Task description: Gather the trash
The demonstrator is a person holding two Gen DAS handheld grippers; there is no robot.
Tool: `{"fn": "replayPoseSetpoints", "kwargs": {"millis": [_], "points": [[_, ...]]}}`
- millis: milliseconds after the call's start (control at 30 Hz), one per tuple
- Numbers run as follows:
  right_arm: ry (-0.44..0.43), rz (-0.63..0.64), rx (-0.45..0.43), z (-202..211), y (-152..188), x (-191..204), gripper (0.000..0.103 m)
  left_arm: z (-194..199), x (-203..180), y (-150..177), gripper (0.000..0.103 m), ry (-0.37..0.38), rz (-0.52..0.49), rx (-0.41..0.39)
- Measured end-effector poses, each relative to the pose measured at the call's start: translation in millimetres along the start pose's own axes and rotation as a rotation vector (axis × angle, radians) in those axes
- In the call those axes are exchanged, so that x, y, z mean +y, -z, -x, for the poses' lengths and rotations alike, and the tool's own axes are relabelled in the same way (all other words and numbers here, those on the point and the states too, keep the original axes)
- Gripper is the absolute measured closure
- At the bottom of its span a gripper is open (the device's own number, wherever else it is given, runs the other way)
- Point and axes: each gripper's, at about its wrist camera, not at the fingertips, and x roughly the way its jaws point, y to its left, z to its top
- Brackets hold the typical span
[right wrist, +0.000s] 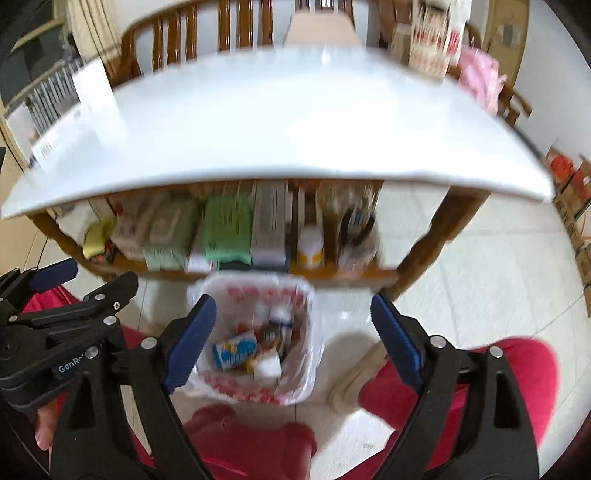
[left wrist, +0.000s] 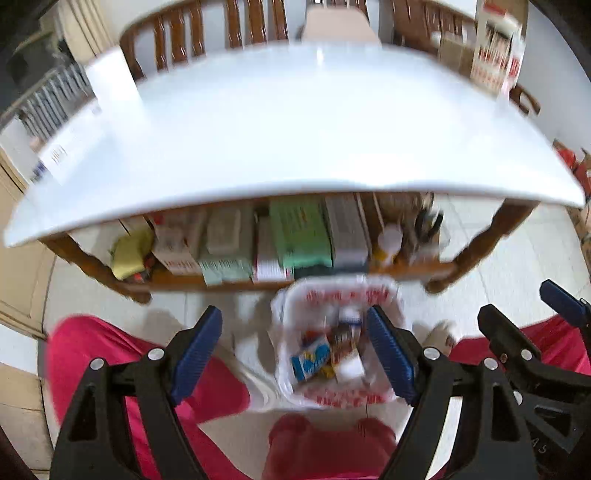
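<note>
- Trash bin [left wrist: 334, 343], lined with a white plastic bag printed in red, stands on the pale tiled floor just in front of the table's lower shelf; it sits at about 6 o'clock in both wrist views.
- Inside the bin lie a blue-and-white wrapper [left wrist: 311, 359], a white carton and other small packets, blurred by motion.
- Left gripper [left wrist: 295, 343] hangs above the bin, its blue-padded fingers spread wide with nothing between them; the bin shows through the gap.
- Right gripper [right wrist: 293, 332] is likewise above the bin, its jaws spread wide and empty; in the left wrist view it appears at 4 o'clock.
- White table [left wrist: 295, 147] fills the upper half of each view, from 9 to 3 o'clock.
- A white box [left wrist: 110, 79] stands on the table at 10 o'clock.
- Lower shelf [left wrist: 258, 282] under the table carries a green package [left wrist: 299, 236], boxes and a yellow item at its left end.
- Wooden chairs [left wrist: 207, 33] stand behind the table at 12 o'clock.
- A person's red-clad legs [left wrist: 122, 354] flank the bin at 7 and 5 o'clock.
</note>
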Motion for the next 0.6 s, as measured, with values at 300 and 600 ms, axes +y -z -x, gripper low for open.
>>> {"fn": "replayPoseSetpoints", "kwargs": {"millis": [300,600], "points": [[0.095,-0.013,-0.337,104,-41,-3,0.007,104,10,-37,0.022,-0.004,0.078,-0.264],[0.132,-0.059,-0.548,177,-50,-6,0.007,193,12,-41,0.008,-0.107,0.096,-0.509]]}}
